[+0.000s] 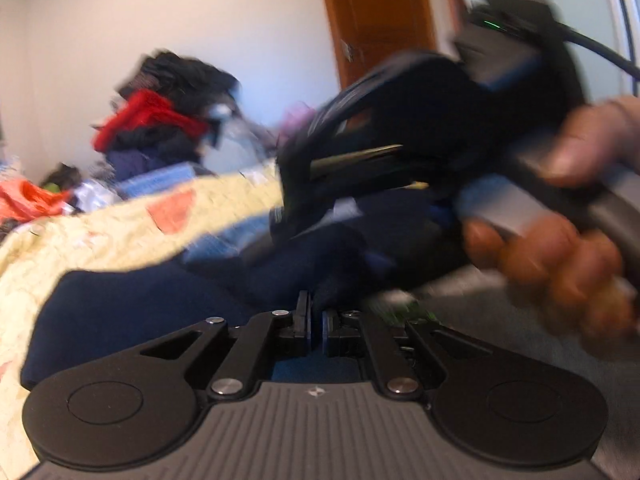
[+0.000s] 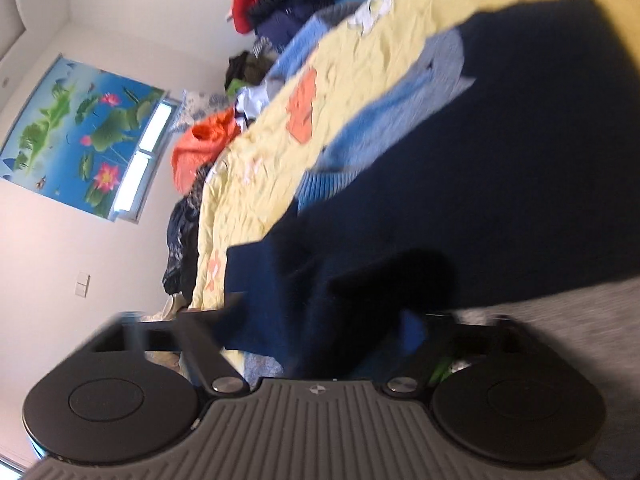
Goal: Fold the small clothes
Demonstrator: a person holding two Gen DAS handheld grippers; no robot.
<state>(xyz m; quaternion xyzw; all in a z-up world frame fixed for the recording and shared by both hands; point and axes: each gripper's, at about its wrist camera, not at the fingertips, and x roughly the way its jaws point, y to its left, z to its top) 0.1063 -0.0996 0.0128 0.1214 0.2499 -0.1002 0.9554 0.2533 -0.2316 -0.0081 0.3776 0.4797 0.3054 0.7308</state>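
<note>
A dark navy garment (image 1: 132, 312) lies on a yellow bedspread (image 1: 60, 240) and hangs over its near edge. My left gripper (image 1: 316, 320) is shut on a fold of this navy garment at the bed edge. The right gripper's body (image 1: 420, 152) shows blurred above it in the left wrist view, held by a hand (image 1: 560, 256). In the right wrist view, rolled sideways, the navy garment (image 2: 500, 184) fills the middle. My right gripper (image 2: 320, 344) has its fingers wide apart, with navy cloth draped between them. A light blue knit (image 2: 380, 128) lies under the navy garment.
A pile of red, black and blue clothes (image 1: 160, 120) sits at the far side of the bed. Orange clothing (image 2: 204, 148) lies by the far edge. A wooden door (image 1: 376, 12) stands behind. Grey carpet (image 2: 580, 344) lies beside the bed.
</note>
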